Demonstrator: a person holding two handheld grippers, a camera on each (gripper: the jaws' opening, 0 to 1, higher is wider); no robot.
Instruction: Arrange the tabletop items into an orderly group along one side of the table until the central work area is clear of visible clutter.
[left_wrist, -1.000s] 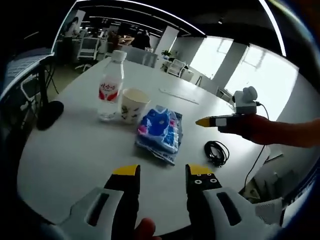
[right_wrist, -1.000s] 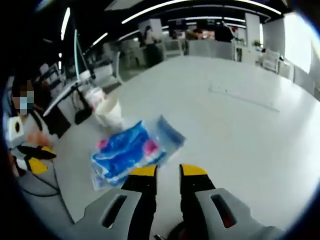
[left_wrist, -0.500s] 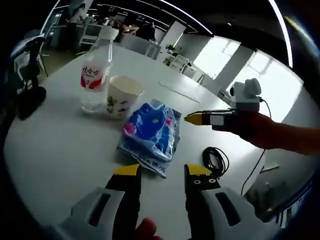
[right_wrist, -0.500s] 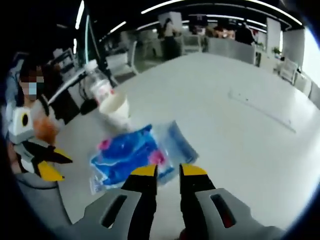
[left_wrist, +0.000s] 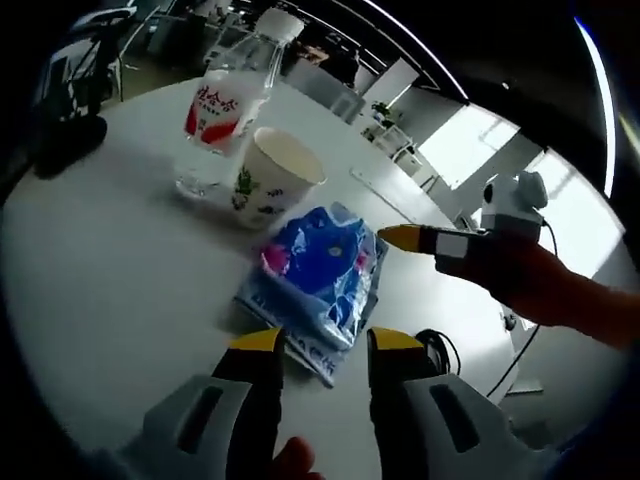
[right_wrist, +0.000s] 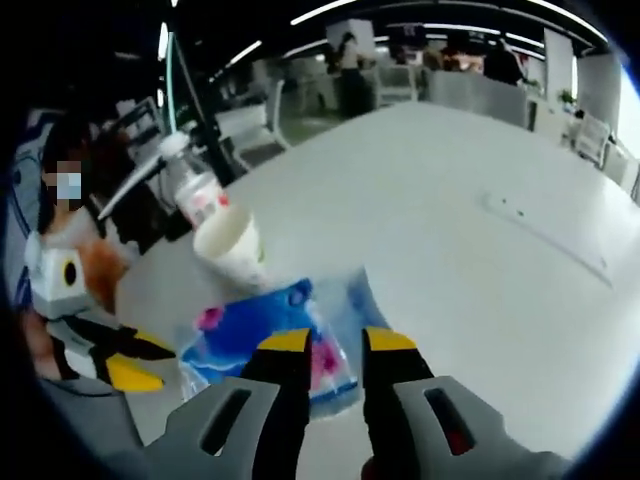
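Observation:
A blue plastic packet (left_wrist: 320, 275) lies flat on the white table (left_wrist: 110, 270). Behind it stand a white paper cup (left_wrist: 270, 185) and a clear water bottle (left_wrist: 230, 110) with a red label, close together. My left gripper (left_wrist: 325, 345) is open, its yellow tips at the packet's near edge. From the right, the right gripper's yellow tip (left_wrist: 400, 238) reaches the packet's far corner. In the right gripper view, my right gripper (right_wrist: 337, 345) stands open over the packet (right_wrist: 250, 335), with the cup (right_wrist: 230, 245) and bottle (right_wrist: 195, 190) beyond and the left gripper (right_wrist: 125, 360) at the left.
A coiled black cable (left_wrist: 440, 345) lies on the table right of the packet. A long pale strip (right_wrist: 550, 235) rests farther out on the table. A dark stand base (left_wrist: 70, 140) sits off the table's left edge. A person (right_wrist: 60, 200) is at the left.
Both views have closed in on the packet. My left tips now reach its near edge. My right gripper has come over its far corner.

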